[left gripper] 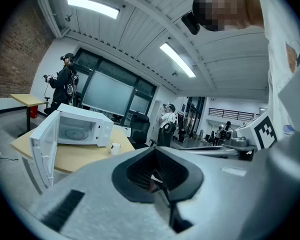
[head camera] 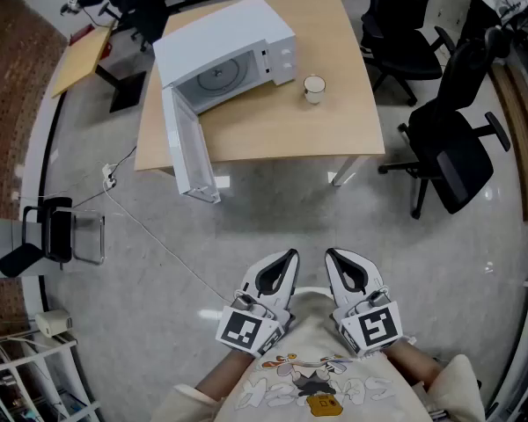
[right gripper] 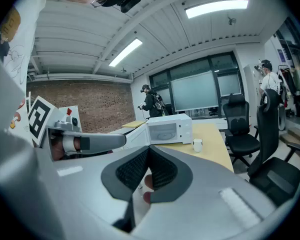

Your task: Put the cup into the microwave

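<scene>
1. Our left tool [head camera: 287,258] and right tool [head camera: 332,256] sit side by side low in the head view, close to our body. A narrow gap lies between them, and both tips point toward the tabletop [head camera: 334,126].
2. In the left gripper view, the left tool's jaws are pressed together, pad against pad, and pinch nothing.
3. In the right gripper view, the right tool's jaws are likewise pressed together and carry nothing.
4. Neither tool touches anything; both are well apart from the tabletop.
5. Ahead of the tools, a broad stretch of grey floor [head camera: 290,209] runs up to the tabletop's near edge.
6. On the left, a thin cable [head camera: 158,240] crosses that floor slantwise toward us.
7. The microwave [head camera: 233,47] stands on the tabletop's left part, turned at an angle. Its door [head camera: 189,152] is swung wide open and juts out past the near edge over the floor.
8. The turntable shows inside the open cavity.
9. The cup [head camera: 314,88] stands upright on the tabletop just right of the microwave, near it but not touching, with bare wood around it on the right and near sides.
10. A black office chair [head camera: 453,152] stands beside the tabletop's right near corner, and another chair [head camera: 405,33] is farther back on that side.
</scene>
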Demonstrator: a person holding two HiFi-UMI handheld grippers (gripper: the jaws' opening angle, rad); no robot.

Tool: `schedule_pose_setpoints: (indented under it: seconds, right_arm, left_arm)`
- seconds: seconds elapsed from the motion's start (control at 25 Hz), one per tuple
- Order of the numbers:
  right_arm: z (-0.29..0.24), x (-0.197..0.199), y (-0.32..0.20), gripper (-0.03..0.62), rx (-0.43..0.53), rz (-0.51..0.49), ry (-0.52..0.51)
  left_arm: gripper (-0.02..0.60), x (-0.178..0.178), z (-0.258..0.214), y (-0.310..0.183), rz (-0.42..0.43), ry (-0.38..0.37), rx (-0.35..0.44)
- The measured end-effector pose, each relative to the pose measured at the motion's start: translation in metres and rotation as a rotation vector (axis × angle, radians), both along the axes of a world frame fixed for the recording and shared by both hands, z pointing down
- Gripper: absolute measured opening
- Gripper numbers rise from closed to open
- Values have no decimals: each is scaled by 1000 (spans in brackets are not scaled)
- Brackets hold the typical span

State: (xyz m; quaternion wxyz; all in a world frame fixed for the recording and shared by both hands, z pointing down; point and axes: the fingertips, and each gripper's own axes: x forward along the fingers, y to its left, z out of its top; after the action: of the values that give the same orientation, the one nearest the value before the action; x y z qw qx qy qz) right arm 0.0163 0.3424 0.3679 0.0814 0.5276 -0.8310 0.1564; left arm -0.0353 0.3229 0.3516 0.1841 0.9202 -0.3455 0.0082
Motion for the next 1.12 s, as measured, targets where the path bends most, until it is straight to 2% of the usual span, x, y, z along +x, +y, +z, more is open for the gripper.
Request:
schedule_pose_setpoints:
  seconds: [0.12, 0.32, 0.6, 0.68, 0.8, 0.96, 1.12]
  right_arm:
    - [0, -2, -3, 6, 1, 8, 2]
    - [6, -14, -4, 5, -31, 2, 3]
    - [12, -56, -8, 6, -68, -40, -95]
    - [15, -74, -8, 6, -61, -55, -82]
    - [20, -95, -14, 6, -24, -85, -15]
    - [18, -94, -26, 6, -26, -40, 4]
    - [22, -88, -47, 6, -37, -13, -1]
  left_arm:
    - [3, 1, 5, -1, 20, -23, -13]
    - [3, -5, 0, -6, -12, 9, -18]
    - [3, -43, 6, -4, -23, 3, -31]
    - [3, -60, 14, -2, -21, -11, -50]
    - [3, -80, 22, -8, -28, 9, -65]
    - [3, -89, 27, -17, -14, 31, -79]
    - [3, -81, 29, -39, 9, 38, -76]
